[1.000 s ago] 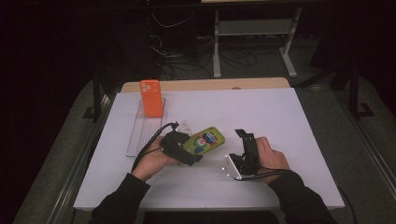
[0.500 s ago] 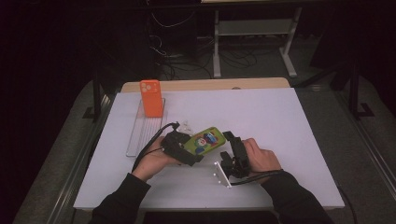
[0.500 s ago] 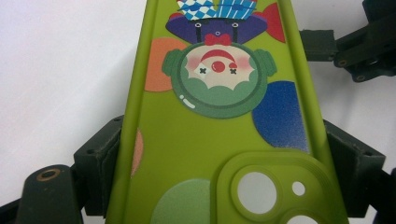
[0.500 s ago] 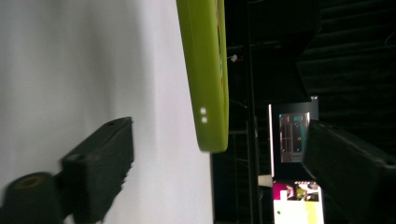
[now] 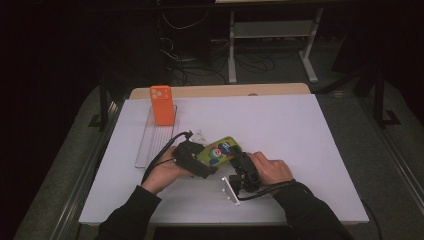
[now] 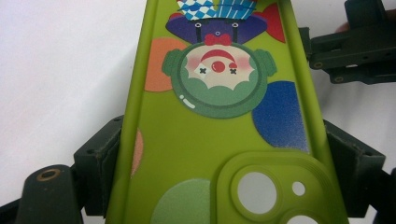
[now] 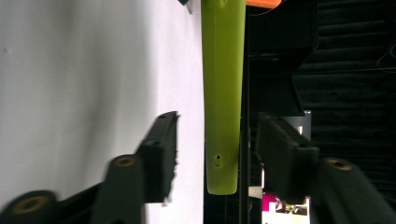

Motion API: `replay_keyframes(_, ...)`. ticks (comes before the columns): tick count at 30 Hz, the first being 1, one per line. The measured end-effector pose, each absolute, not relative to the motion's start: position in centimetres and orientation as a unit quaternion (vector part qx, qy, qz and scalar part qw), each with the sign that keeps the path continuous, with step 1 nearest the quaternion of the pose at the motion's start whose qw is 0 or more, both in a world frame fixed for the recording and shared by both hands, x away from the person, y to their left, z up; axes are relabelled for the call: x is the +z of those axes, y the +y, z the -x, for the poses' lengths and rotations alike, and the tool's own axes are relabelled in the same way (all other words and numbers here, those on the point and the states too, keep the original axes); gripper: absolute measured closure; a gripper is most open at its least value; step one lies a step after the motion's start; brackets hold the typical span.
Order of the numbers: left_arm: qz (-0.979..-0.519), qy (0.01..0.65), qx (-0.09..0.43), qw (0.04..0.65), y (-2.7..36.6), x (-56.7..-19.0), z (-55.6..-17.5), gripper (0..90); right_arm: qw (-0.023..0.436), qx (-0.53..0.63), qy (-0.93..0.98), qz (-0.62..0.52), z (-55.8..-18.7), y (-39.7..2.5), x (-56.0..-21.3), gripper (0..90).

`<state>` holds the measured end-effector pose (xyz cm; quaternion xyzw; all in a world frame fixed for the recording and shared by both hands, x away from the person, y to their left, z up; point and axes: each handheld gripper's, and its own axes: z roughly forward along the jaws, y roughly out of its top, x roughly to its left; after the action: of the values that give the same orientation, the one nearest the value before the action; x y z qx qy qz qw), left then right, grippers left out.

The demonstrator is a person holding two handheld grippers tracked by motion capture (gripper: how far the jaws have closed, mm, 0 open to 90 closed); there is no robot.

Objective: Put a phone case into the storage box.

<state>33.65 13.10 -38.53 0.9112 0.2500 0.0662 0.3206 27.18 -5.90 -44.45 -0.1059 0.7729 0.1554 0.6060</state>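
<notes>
**Two hand-held grippers meet on one green phone case**

Two tools are at work on the green phone case, which is held just above the white desk near its front edge. The left hand-held gripper has its jaws closed against the case's long sides near the camera cut-out, the clown print facing up. The right hand-held gripper has come to the case's far end: in its own view the jaws stand apart, one on each side of the thin green edge, neither clearly touching it.

This looks like the handover or two-handed grip step, with the right tool positioned but not yet clamped. The next move would call for closing the right jaws squarely on the case's end while the left holds steady, taking care that the soft case does not bend or slip. An orange phone stands upright at the far end of a clear rack, well apart from the grippers.
</notes>
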Motion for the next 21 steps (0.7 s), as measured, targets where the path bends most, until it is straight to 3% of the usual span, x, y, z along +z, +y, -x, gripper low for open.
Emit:
replay_keyframes(11,-0.912,0.245,0.062,0.323,12.92,-38.49,-33.54,15.8,0.608,0.156,0.770,0.113,-26.95,-5.75,-44.38,73.9)
replay_keyframes(21,-0.906,0.242,0.069,0.340,12.97,-38.52,-33.33,14.4,0.614,0.147,0.766,0.121,-26.78,-5.70,-44.47,75.9)
